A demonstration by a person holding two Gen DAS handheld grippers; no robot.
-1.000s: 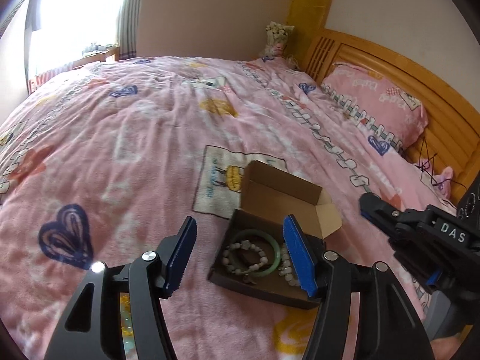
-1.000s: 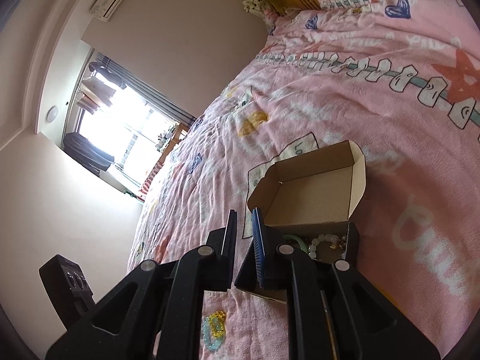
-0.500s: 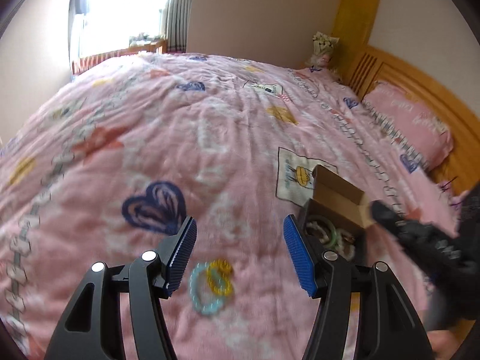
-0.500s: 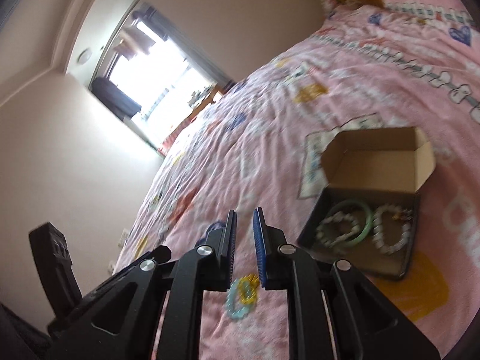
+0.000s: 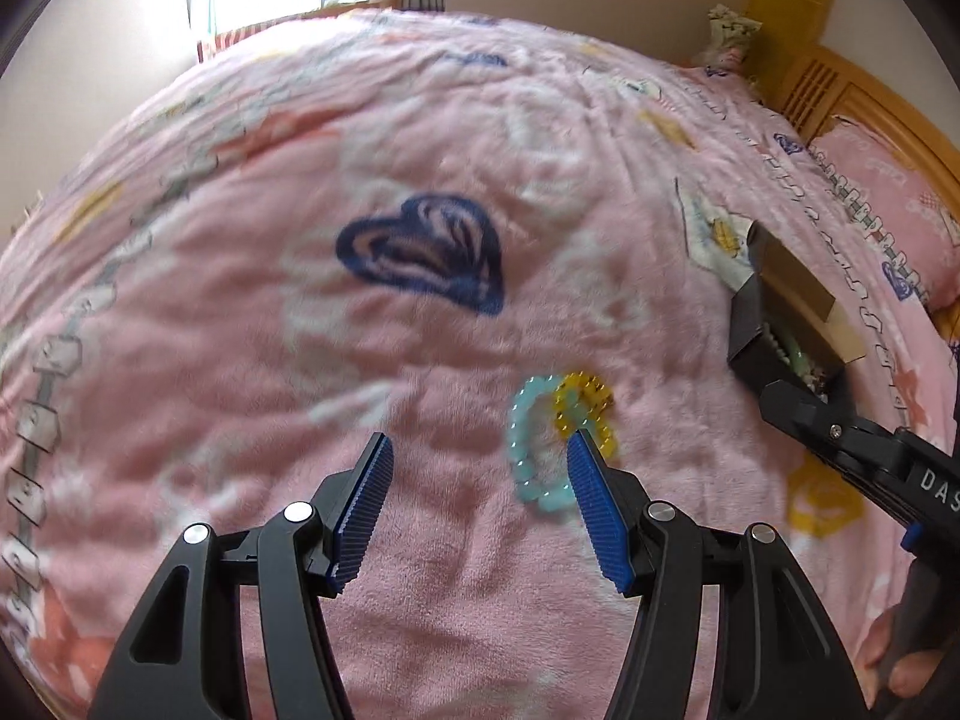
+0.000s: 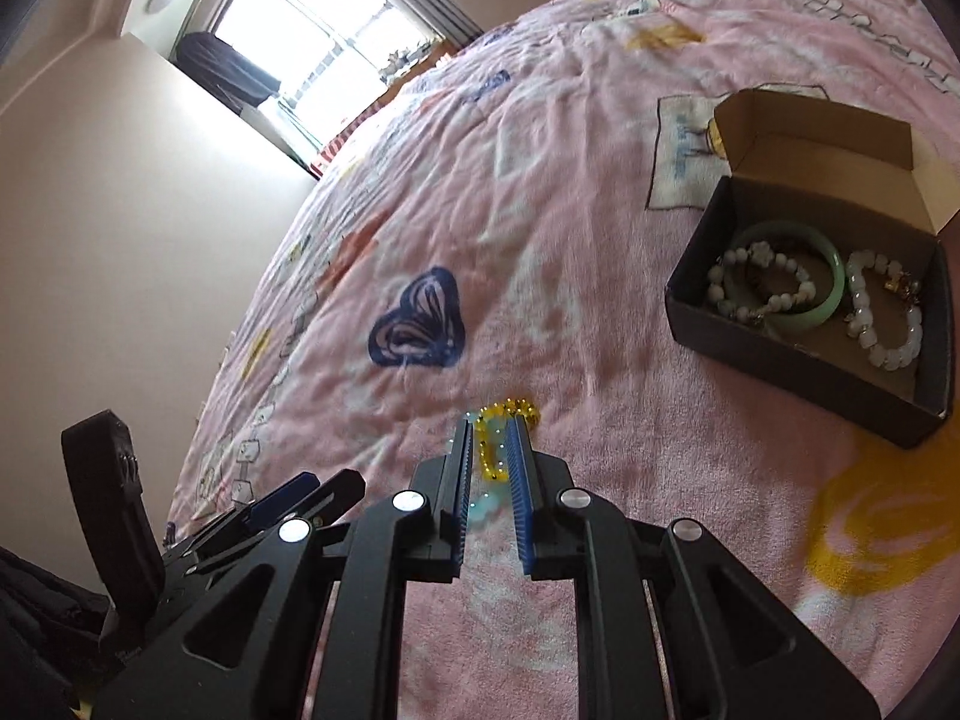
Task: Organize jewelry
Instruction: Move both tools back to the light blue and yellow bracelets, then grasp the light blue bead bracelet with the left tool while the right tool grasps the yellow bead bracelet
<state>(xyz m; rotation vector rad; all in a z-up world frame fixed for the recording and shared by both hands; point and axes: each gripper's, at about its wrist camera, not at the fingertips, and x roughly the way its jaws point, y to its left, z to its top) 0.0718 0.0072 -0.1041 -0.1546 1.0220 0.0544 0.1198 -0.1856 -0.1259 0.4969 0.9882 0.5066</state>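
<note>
Both grippers are seen over a pink blanket (image 5: pixel 252 312) printed with navy hearts, and places are given here relative to the open cardboard box (image 6: pixel 804 360) that lies on it. The right gripper (image 6: pixel 487 444) is held with its jaws narrowly parted — a slim gap is kept between the blue ribbed pads (image 6: pixel 521 498) — and nothing is clamped. Through that gap a yellow beaded bracelet (image 6: pixel 493 450) is seen on the blanket, to the left of the box and well apart from it; whether the pads touch the beads cannot be told. A pale turquoise beaded bracelet (image 6: pixel 483 507) is overlapped with the yellow one, lower in the same gap.

The left gripper (image 5: pixel 477 447) is spread wide and is empty. In its view the turquoise bracelet (image 5: pixel 525 450) and the yellow bracelet (image 5: pixel 585 402) are found just beside its right finger, partly hidden by that pad, with the box (image 5: pixel 780 324) farther right, behind the right gripper's black body.

Inside the box three pieces are held: a green jade bangle (image 6: pixel 810 306), a white bead bracelet (image 6: pixel 738 294) laid across the bangle, and a translucent white bead bracelet (image 6: pixel 882 330) on the side away from the loose pair. The box lid (image 6: pixel 822 138) is stood open at the far edge. A wooden headboard (image 5: pixel 840 102) and a pink pillow (image 5: pixel 888 204) are seen beyond the box.
</note>
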